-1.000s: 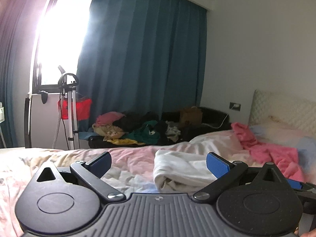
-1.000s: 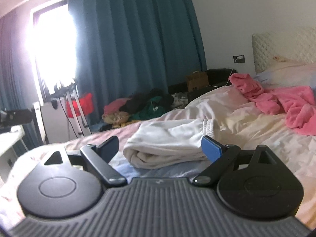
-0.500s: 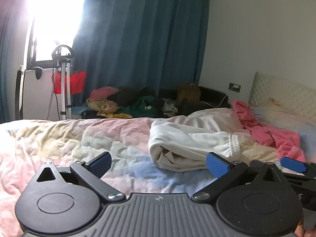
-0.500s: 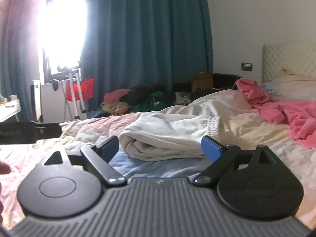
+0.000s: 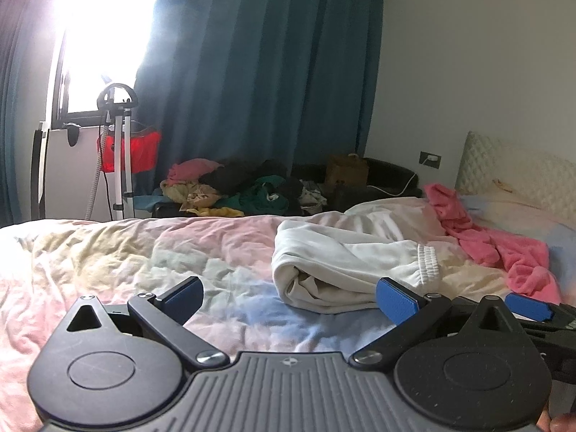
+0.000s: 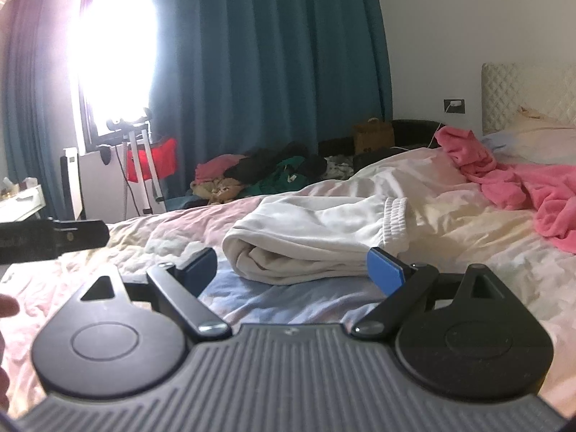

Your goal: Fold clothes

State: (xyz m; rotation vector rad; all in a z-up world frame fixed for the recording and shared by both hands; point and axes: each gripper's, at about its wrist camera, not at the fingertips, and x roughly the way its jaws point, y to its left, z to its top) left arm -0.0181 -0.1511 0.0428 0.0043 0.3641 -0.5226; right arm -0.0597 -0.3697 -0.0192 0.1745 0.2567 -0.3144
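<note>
Lower left to lower right of each wrist view: left gripper spread wide, empty; right gripper likewise spread, empty. Centre frame, just beyond the fingertips: folded white garment lying on pastel bedspread; pink blanket far right.

White trousers, folded into a thick bundle, lying flat on the bedsheet at centre frame in both wrist views. Rounded fold edge faces lower left; ribbed elastic band at right end. Layered inner folds visible along the near edge.
</note>
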